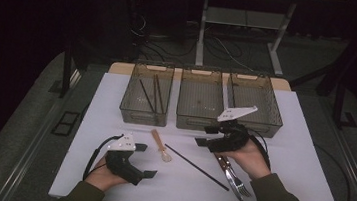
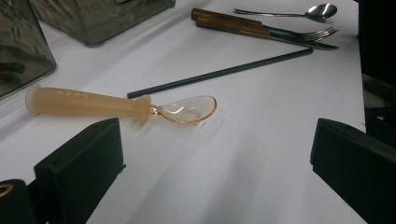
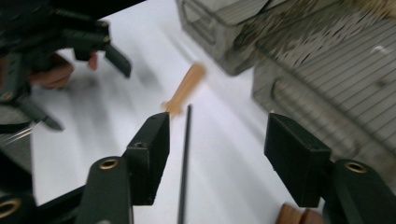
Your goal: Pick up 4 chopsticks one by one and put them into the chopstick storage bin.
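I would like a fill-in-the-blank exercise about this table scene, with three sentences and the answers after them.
1. The number of bins standing in a row at the far side of the table is ____.
2. The jaws of both the left gripper and the right gripper stand ____.
3. The orange-handled spoon has a bowl that is ____, not metal.

Missing words: three; open; clear

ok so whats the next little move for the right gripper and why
Probably lower the right gripper onto the black chopstick and close. Its jaws stand open and empty, with the chopstick lying on the white table running up between them. Two similar sticks already lie in the left bin, so it likely belongs there.
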